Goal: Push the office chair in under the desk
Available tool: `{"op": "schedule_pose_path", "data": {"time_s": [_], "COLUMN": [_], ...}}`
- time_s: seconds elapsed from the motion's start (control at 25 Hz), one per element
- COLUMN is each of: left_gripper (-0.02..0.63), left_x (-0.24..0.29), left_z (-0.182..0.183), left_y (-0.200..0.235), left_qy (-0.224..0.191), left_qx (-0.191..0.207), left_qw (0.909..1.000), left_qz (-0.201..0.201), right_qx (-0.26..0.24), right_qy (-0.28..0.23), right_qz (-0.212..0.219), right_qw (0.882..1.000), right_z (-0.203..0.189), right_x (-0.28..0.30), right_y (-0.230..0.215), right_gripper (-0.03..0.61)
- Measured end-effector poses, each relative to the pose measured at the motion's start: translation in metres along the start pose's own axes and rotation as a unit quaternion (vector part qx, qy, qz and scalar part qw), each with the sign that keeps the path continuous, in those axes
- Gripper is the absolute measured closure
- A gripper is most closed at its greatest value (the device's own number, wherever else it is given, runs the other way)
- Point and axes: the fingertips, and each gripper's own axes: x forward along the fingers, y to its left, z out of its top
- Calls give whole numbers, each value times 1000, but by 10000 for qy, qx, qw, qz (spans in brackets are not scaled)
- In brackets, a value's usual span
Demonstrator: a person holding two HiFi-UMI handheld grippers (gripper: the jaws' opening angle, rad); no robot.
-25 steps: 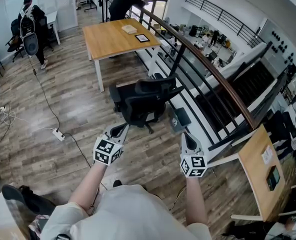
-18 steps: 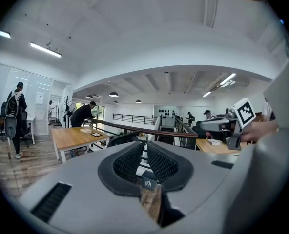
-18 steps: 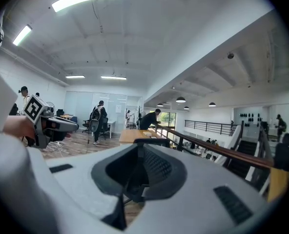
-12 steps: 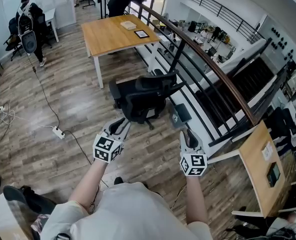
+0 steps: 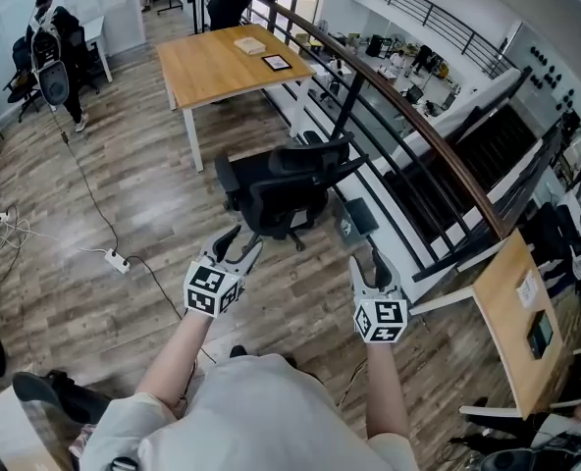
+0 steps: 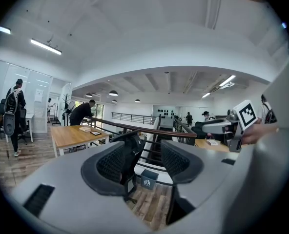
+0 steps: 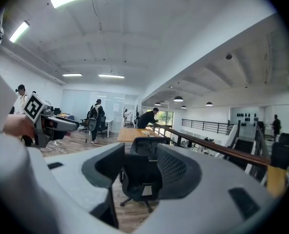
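Observation:
A black office chair (image 5: 286, 194) stands on the wood floor, turned with its back toward the railing, a step short of the wooden desk (image 5: 227, 67). My left gripper (image 5: 239, 245) hovers just short of the chair's near side, apart from it. Its jaws are opening with nothing between them. My right gripper (image 5: 370, 261) is held further right, beside the railing's base, jaws also opening and empty. In the left gripper view the chair (image 6: 131, 152) shows beyond the pads, with the desk (image 6: 76, 134) behind. The right gripper view shows the chair (image 7: 139, 177) straight ahead.
A black railing with a wooden handrail (image 5: 418, 135) runs along the right. A small dark bin (image 5: 352, 226) sits beside the chair. A power strip and cable (image 5: 117, 262) lie on the floor at left. Another desk (image 5: 511, 332) is at right. People stand at far left (image 5: 55, 57).
Both grippers' jaws have gone from shut to spread apart. My hands have edged slightly closer to the chair, which has not moved.

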Motion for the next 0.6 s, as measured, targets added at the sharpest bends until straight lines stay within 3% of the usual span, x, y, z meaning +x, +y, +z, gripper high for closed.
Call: {"op": "schedule_pose_path", "data": {"time_s": [0.6], "left_gripper": [396], "left_x": [-13], "left_z": [-15], "left_y": [32], "left_qy": [199], "left_qx": [-46], "left_qw": [9995], "left_qz": [-241], "right_qx": [195], "right_qy": [187], "right_qz": [-408], "right_qw": [9988], "right_z": [-17], "right_x": [-2], "right_y": [32], "right_gripper": [364]}}
